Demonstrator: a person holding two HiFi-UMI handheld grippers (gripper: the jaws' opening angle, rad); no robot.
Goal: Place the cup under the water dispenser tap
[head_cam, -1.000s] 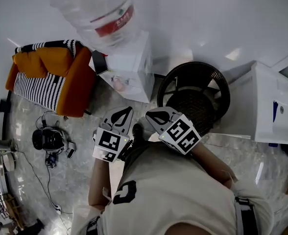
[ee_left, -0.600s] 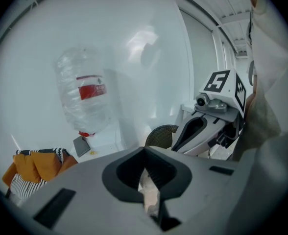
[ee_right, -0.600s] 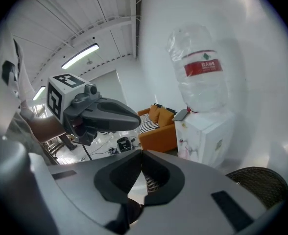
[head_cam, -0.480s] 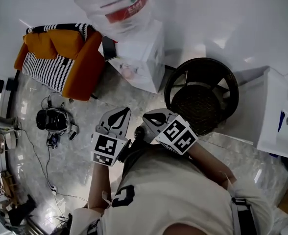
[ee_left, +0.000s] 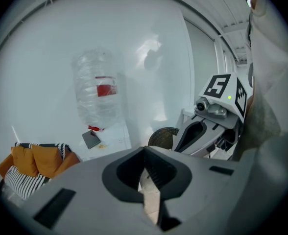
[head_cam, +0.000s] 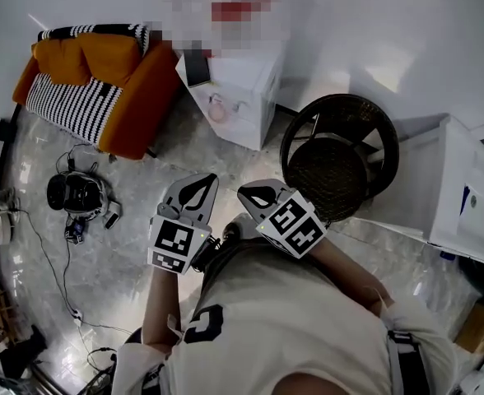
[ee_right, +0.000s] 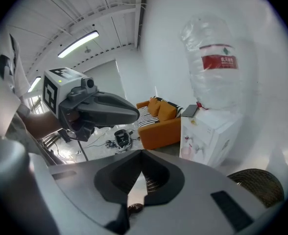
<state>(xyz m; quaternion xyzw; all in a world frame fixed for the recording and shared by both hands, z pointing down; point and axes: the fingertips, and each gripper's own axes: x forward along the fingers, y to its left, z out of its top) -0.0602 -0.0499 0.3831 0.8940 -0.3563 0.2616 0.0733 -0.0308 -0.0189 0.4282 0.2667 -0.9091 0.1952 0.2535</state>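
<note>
Head view: the left tongs (head_cam: 199, 189) and the right tongs (head_cam: 257, 194) are being held side by side above the floor (head_cam: 143, 245), both shut and empty. The dispenser (head_cam: 246, 97) is being faced straight ahead, well apart, at the floor's far edge by the wall. Neither hand is clearly nearer. A pinkish thing on its front is being taken for the cup (head_cam: 219, 109).

Left gripper view: the jaws are being held together on nothing. One bottle (ee_left: 99, 92) is being carried upright on the dispenser (ee_left: 109, 135).

Right gripper view: the jaws are likewise being held closed and bare. The cup (ee_right: 188, 151) is being shown at the dispenser's (ee_right: 212, 131) front, but whether under a tap cannot be told.

Counted: one dispenser, one bottle, one cup, two tongs.
</note>
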